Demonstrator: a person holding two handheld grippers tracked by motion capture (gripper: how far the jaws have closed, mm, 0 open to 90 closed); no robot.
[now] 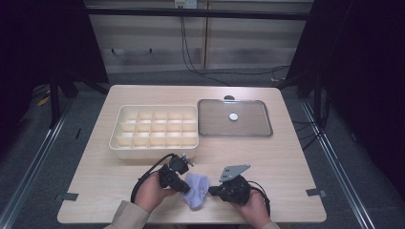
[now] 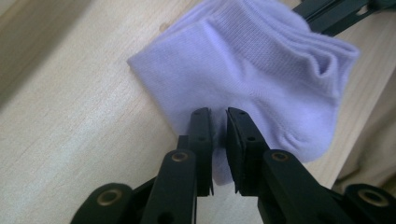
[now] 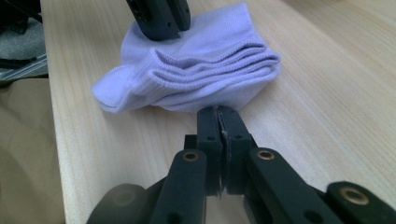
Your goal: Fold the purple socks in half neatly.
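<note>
Folded lilac sock near front edge of counter, left tongs pinching its edge, right tongs clamped together, empty, just beside sock.

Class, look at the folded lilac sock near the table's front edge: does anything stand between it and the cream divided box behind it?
Nothing visible does. Bare table lies between the sock and the divided box; its compartments look empty. The left gripper pinches the sock's edge.

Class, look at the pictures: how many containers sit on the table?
2: a cream divided box left of centre, and a grey tray to its right holding a small white disc.
</note>
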